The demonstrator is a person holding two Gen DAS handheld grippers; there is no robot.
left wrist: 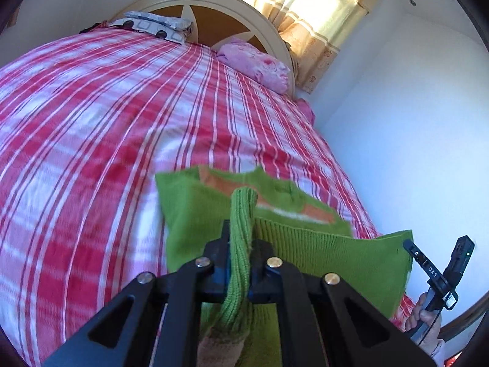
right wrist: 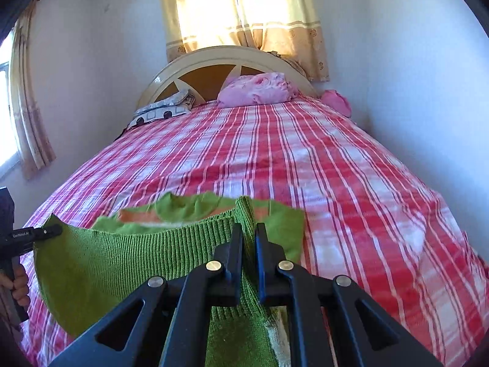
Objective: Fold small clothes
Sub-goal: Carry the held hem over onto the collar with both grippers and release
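Note:
A small green knitted sweater (left wrist: 195, 214) with orange and white stripes hangs over the near end of the bed. My left gripper (left wrist: 240, 235) is shut on a bunched ribbed edge of it, which sticks up between the fingers. My right gripper (right wrist: 249, 229) is shut on the other end of the same ribbed hem (right wrist: 146, 244), and the hem stretches between the two. In the left wrist view the right gripper (left wrist: 409, 246) shows at the sweater's right corner; in the right wrist view the left gripper (right wrist: 53, 231) pinches the left corner. The sweater's upper part (right wrist: 195, 206) lies on the bed.
The bed has a red and white plaid sheet (right wrist: 305, 159) and a cream headboard (right wrist: 226, 58). A pink pillow (right wrist: 256, 90) and a patterned pillow (right wrist: 165, 110) lie at its head. A white wall (left wrist: 412, 137) runs close along one side. A curtained window (right wrist: 244, 9) is behind.

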